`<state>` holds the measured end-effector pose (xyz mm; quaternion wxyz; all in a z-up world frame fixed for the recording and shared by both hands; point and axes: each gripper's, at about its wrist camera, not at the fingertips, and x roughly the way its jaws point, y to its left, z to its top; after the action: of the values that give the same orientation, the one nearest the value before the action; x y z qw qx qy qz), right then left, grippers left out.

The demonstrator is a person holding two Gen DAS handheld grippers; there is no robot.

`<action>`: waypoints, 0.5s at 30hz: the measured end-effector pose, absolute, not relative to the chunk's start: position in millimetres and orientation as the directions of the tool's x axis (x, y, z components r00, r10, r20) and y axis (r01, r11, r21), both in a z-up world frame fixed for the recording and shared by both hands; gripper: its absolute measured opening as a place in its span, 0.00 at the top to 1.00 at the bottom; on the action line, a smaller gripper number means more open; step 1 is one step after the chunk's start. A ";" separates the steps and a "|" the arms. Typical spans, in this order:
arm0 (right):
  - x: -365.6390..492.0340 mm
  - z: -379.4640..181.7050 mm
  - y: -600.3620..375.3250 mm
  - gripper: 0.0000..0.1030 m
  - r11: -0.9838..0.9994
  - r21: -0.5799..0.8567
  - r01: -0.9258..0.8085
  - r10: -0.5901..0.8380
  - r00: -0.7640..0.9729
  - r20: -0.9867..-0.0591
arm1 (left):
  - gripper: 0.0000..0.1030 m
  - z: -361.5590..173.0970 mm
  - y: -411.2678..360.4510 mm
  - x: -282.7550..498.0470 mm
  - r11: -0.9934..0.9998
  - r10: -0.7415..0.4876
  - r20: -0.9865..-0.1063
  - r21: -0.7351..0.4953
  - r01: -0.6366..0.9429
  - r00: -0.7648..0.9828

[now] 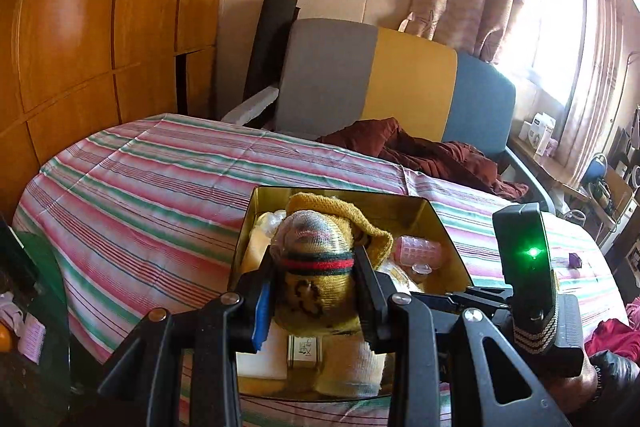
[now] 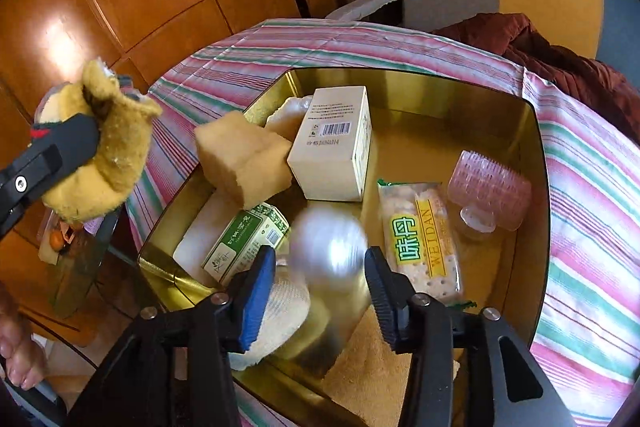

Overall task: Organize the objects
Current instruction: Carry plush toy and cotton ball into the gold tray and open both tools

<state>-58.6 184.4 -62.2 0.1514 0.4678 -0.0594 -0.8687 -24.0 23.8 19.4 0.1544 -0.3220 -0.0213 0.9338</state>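
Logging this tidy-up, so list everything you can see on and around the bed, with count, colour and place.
tin: one, gold, open on the striped bedspread
yellow knitted item: one, yellow with a red-green band, in the left tool
silver ball: one, blurred, between the right tool's fingers, seemingly loose
cream box: one, barcode up, in the tin
sponge block: one, tan, left of the cream box
green packet: one, near left of the tin
cracker pack: one, yellow label, right of centre
hair roller: one, pink, right side of the tin
maroon cloth: one, far end of bed
headboard: grey, yellow, blue panels
left tool: shut on the yellow knitted item
right tool: open over the tin
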 end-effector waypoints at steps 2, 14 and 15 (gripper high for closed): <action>-57.7 -62.6 187.1 0.51 -0.946 0.253 0.201 -0.322 -0.515 -0.795 | 0.66 19.6 25.2 -23.3 -0.953 0.295 -0.595 -0.127 -0.275 -0.748; -20.6 -35.7 208.8 0.05 -0.972 0.197 0.125 -0.230 -0.650 -0.724 | 0.66 12.6 32.0 -23.9 -0.952 0.292 -0.616 -0.119 -0.280 -0.732; -15.4 -32.1 211.5 0.02 -0.976 0.185 0.115 -0.214 -0.675 -0.706 | 0.66 11.7 32.6 -24.1 -0.953 0.292 -0.617 -0.119 -0.280 -0.731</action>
<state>-15.4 211.5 -32.1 0.0901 0.3929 -0.0625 -0.9130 -24.1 32.6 11.7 0.1537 -0.3333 -0.0087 0.9302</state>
